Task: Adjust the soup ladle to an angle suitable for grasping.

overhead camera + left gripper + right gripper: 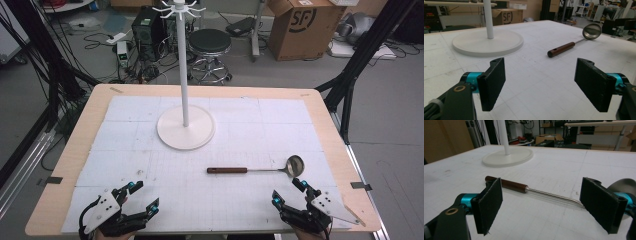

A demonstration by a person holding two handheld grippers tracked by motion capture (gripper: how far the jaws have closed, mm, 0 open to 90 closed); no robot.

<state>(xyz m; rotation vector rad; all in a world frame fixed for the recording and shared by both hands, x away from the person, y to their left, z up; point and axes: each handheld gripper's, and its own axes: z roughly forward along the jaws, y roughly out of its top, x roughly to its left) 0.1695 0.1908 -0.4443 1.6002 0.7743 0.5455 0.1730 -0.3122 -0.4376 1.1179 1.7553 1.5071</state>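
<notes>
A metal ladle (270, 169) with a brown wooden handle lies flat on the white mat, bowl at the right. In the left gripper view the ladle (566, 46) lies ahead to the right; in the right gripper view the ladle (534, 190) lies just beyond the jaws. A white stand (185, 125) with a round base and tall pole rises at mid table. My left gripper (144, 197) rests open at the near left, nothing between its jaws. My right gripper (289, 192) stands open at the near right, just short of the ladle's bowl.
The white mat covers a wooden table (80, 125). The stand's hook crown (178, 8) tops the pole. Beyond the table are a black stool (210, 42), a cardboard box (305, 25) and cables on the floor. Black frame legs (350, 75) flank the table.
</notes>
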